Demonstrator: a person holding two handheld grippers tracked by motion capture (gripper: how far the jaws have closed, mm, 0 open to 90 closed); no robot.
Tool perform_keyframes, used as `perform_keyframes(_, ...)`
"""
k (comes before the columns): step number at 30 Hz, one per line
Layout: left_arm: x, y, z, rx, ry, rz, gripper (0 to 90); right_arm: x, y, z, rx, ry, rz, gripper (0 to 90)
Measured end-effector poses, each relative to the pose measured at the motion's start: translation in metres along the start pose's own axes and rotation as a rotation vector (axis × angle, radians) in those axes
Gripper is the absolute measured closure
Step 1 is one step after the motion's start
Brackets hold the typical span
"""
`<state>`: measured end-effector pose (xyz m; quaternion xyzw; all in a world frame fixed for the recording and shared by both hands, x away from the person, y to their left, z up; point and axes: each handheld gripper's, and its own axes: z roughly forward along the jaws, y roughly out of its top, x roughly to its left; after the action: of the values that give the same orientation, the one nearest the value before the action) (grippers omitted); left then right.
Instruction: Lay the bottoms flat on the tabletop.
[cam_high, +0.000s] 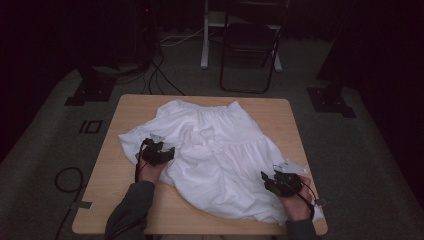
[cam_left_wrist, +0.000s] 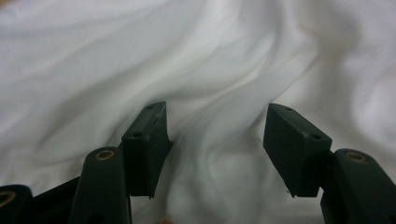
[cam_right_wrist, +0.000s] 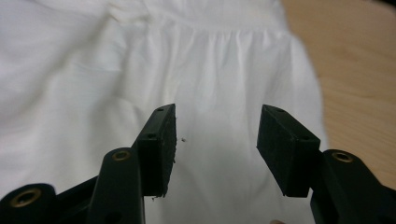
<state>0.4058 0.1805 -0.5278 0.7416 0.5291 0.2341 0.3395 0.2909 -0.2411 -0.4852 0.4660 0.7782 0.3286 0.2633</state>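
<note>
Garment: a white garment (cam_high: 220, 150) is seen crumpled across the middle of the high view, spread from the upper centre of the table down to its lower right edge; a gathered seam is visible in the right gripper view (cam_right_wrist: 224, 32).
Table: a light wooden table (cam_high: 125, 120) is shown at the centre of the high view, bare along its left side and near edge.
Left gripper: the left gripper (cam_high: 159, 153) is held at centre left of the high view, over the garment's left edge; in the left gripper view (cam_left_wrist: 215, 135) its jaws are spread apart with folded white cloth behind the gap, nothing gripped.
Right gripper: the right gripper (cam_high: 280, 182) is placed at lower right of the high view, at the garment's near right hem; in the right gripper view (cam_right_wrist: 215, 140) its jaws stand apart over smooth cloth, nothing clamped.
Hands: the left hand (cam_high: 148, 172) and right hand (cam_high: 297, 205) are seen entering from the bottom edge.
Surroundings: a folding chair (cam_high: 250, 45) is seen at upper centre, cables (cam_high: 160, 75) on the dark floor at upper left.
</note>
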Motion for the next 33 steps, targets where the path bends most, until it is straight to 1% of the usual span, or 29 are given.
perform_keyframes(1,-0.003,0.007,-0.005,-0.019,-0.014,0.014,39.5,-0.002,-0.003,0.022,0.046,-0.011,0.005,47.0)
perform_keyframes(3,-0.007,0.013,-0.010,-0.037,-0.030,0.024,39.3,-0.003,-0.007,0.034,0.072,-0.024,0.000,47.0)
perform_keyframes(4,-0.007,0.013,-0.010,-0.037,-0.030,0.024,39.0,-0.003,-0.010,0.040,0.087,-0.024,0.007,47.0)
perform_keyframes(5,-0.012,0.020,-0.013,-0.051,-0.048,0.035,38.9,-0.004,-0.012,0.044,0.094,-0.026,0.013,46.9)
perform_keyframes(6,-0.016,0.023,-0.014,-0.056,-0.061,0.038,38.7,-0.005,-0.014,0.046,0.096,-0.030,0.014,46.6)
perform_keyframes(8,-0.016,0.023,-0.014,-0.056,-0.061,0.038,38.3,-0.006,-0.015,0.048,0.097,-0.031,0.018,46.1)
perform_keyframes(9,-0.029,0.032,-0.010,-0.057,-0.092,0.067,38.0,-0.008,-0.019,0.052,0.104,-0.027,0.032,44.8)
perform_keyframes(12,-0.044,0.039,-0.002,-0.052,-0.112,0.090,36.7,-0.010,-0.023,0.057,0.120,-0.026,0.044,42.1)
perform_keyframes(15,-0.056,0.045,0.009,-0.029,-0.114,0.104,32.6,-0.012,-0.024,0.058,0.108,-0.012,0.067,41.5)
perform_keyframes(17,-0.065,0.049,0.021,0.010,-0.106,0.111,28.8,-0.014,-0.026,0.058,0.094,0.004,0.082,41.0)
perform_keyframes(19,-0.070,0.050,0.032,0.039,-0.097,0.121,28.3,-0.017,-0.029,0.059,0.080,0.026,0.114,40.0)
perform_keyframes(20,-0.073,0.049,0.039,0.066,-0.086,0.127,27.3,-0.018,-0.030,0.059,0.075,0.029,0.116,39.9)
perform_keyframes(21,-0.074,0.049,0.043,0.079,-0.081,0.128,27.2,-0.018,-0.030,0.059,0.070,0.028,0.113,40.0)
perform_keyframes(22,-0.074,0.047,0.049,0.101,-0.072,0.129,27.3,-0.018,-0.030,0.059,0.069,0.027,0.113,40.0)
perform_keyframes(23,-0.074,0.045,0.053,0.115,-0.065,0.123,28.7,-0.018,-0.030,0.059,0.068,0.027,0.113,40.0)
perform_keyframes(24,-0.072,0.043,0.054,0.125,-0.055,0.122,33.8,-0.018,-0.031,0.059,0.067,0.028,0.113,40.0)
perform_keyframes(25,-0.069,0.041,0.053,0.116,-0.051,0.107,41.0,-0.018,-0.031,0.059,0.066,0.027,0.114,40.0)
perform_keyframes(26,-0.067,0.041,0.051,0.119,-0.054,0.095,49.4,-0.018,-0.031,0.059,0.064,0.027,0.115,39.9)
perform_keyframes(27,-0.064,0.041,0.047,0.127,-0.056,0.090,60.1,-0.018,-0.031,0.059,0.063,0.026,0.116,40.0)
perform_keyframes(29,-0.059,0.039,0.038,0.122,-0.052,0.093,75.5,-0.018,-0.031,0.059,0.063,0.026,0.117,40.0)
perform_keyframes(30,-0.055,0.037,0.032,0.117,-0.057,0.090,80.3,-0.018,-0.031,0.059,0.063,0.026,0.117,40.0)
perform_keyframes(31,-0.052,0.035,0.025,0.113,-0.060,0.093,83.1,-0.018,-0.031,0.059,0.062,0.025,0.117,40.0)
perform_keyframes(32,-0.048,0.032,0.018,0.102,-0.058,0.097,84.1,-0.018,-0.031,0.059,0.062,0.025,0.118,40.0)
perform_keyframes(33,-0.048,0.032,0.018,0.102,-0.058,0.097,84.6,-0.018,-0.031,0.059,0.062,0.025,0.118,40.0)
